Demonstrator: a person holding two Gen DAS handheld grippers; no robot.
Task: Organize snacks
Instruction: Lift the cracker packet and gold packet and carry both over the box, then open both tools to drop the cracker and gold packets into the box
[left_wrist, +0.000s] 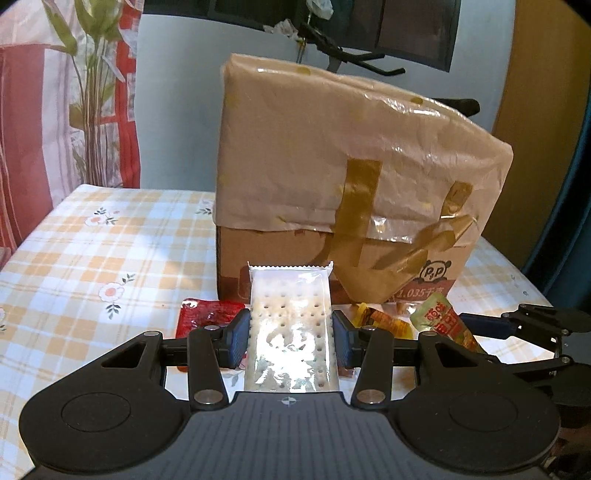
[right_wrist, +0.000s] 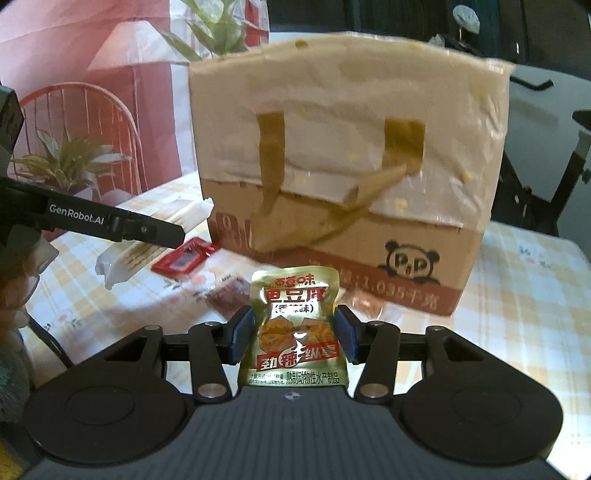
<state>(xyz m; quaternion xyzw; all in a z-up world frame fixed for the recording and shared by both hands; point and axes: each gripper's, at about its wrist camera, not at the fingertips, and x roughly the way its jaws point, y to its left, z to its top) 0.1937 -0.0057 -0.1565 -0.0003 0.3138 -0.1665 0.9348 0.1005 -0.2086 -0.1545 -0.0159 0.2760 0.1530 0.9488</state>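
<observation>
My left gripper (left_wrist: 291, 334) is shut on a clear-wrapped cracker pack (left_wrist: 291, 325), held above the table before a tall cardboard box (left_wrist: 343, 177) with brown tape. My right gripper (right_wrist: 293, 334) is shut on a gold tofu snack pouch (right_wrist: 295, 325), held upright before the same box (right_wrist: 347, 155). In the right wrist view the left gripper's finger (right_wrist: 122, 223) and its cracker pack (right_wrist: 147, 245) show at the left. In the left wrist view the right gripper (left_wrist: 532, 325) and its pouch (left_wrist: 447, 321) show at the right.
A red sachet (left_wrist: 207, 317) (right_wrist: 183, 260) lies on the checked tablecloth (left_wrist: 92, 258) near the box's left corner. Small clear and brown snack packs (right_wrist: 229, 299) lie before the box. A floral curtain (left_wrist: 55, 92) hangs behind on the left, a chair (right_wrist: 546, 147) on the right.
</observation>
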